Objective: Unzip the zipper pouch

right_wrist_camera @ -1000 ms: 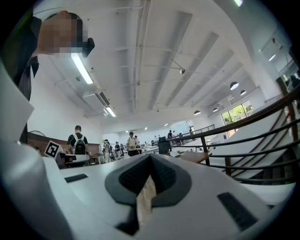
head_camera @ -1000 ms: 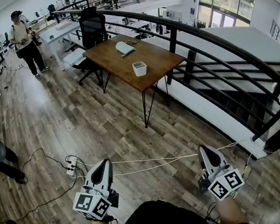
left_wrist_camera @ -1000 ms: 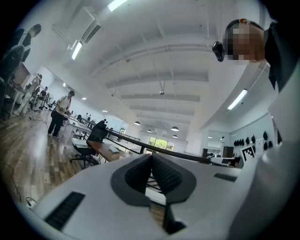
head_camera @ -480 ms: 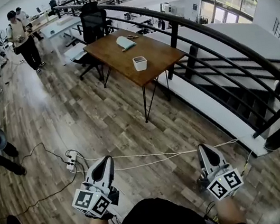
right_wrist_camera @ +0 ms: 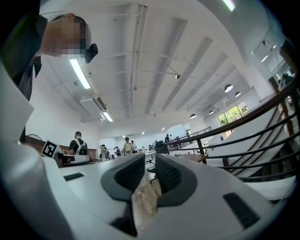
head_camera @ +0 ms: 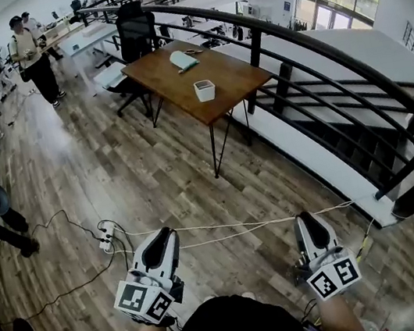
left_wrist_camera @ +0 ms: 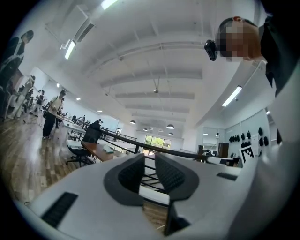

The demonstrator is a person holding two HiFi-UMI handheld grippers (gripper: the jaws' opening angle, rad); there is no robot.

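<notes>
The task has not started: nothing of the unzipping is done, and all of it is left. The left gripper and the right gripper hang level in front of the person, over the floor. They are well apart from the table, which stands far ahead beside the railing. On the table's far end lies a pale, flat thing that I take to be the pouch. It is too small here to show a zipper or to tell whether it is closed. A white cup stands nearer on the same table, apart from the pouch. Both grippers are empty. The left gripper's jaws have just been opening and stand at a narrow slit, with only railing and floor showing through. The right gripper's jaws have likewise just been opening to a narrow gap, with only floor between the pads. Neither touches anything. What is left, as I judge it, is to walk up to the table and bring the grippers to the pouch. One gripper would then pin its body while the other pinches the zipper pull and draws it the full length. A cable crosses the floor just ahead of the grippers, between the person and the table, and could catch a foot on the way.
</notes>
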